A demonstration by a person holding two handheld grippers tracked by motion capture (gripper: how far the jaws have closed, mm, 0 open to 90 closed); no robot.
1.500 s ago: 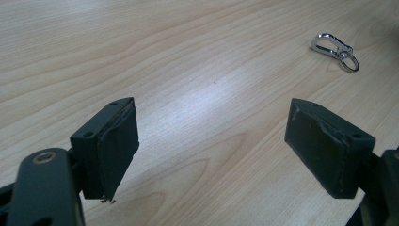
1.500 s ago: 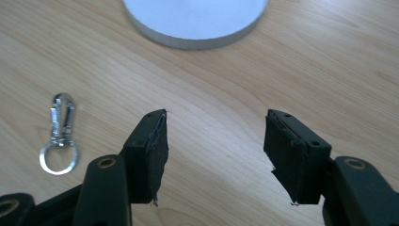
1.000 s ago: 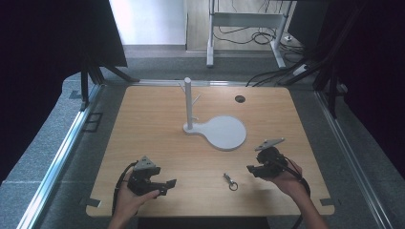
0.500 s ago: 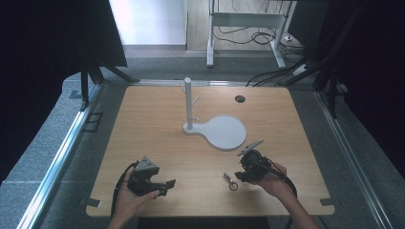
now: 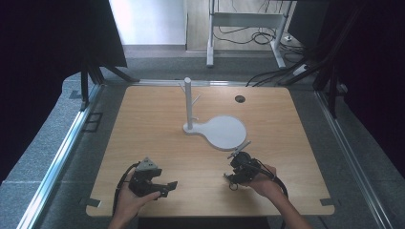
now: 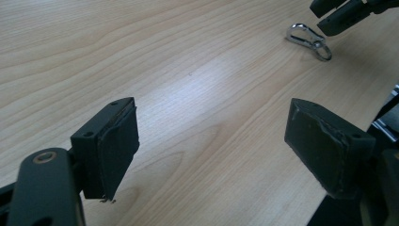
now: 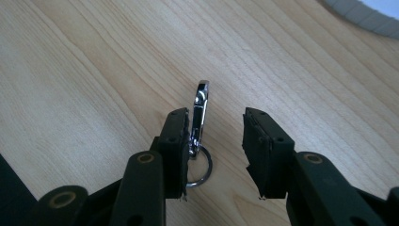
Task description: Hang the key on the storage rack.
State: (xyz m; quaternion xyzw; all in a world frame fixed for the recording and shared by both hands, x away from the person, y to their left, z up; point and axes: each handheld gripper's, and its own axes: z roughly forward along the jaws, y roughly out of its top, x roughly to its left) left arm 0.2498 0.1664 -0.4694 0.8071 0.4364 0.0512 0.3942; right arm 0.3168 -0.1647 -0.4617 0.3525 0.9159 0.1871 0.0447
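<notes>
The R gripper (image 7: 214, 155) sits low over the table (image 5: 157, 124) at the front right, w/ a small silver carabiner clip (image 7: 200, 110) and its key ring lying flat on the wood between the jaws. Jaws have just been closing and are now abt half open: the left pad in the right gripper view is right against the clip, touching or nearly, can't tell which; the other pad is apart from it w/ bare wood in the gap, so no grip yet. In the high view the R gripper (image 5: 235, 177) is near the front edge, close to the white round-based stand (image 5: 222, 132) w/ its upright peg. The L gripper (image 6: 211, 150) rests at front left, jaws wide open, nothing between them. From there, the clip (image 6: 308, 40) lies well apart, up by the other gripper's tips.
</notes>
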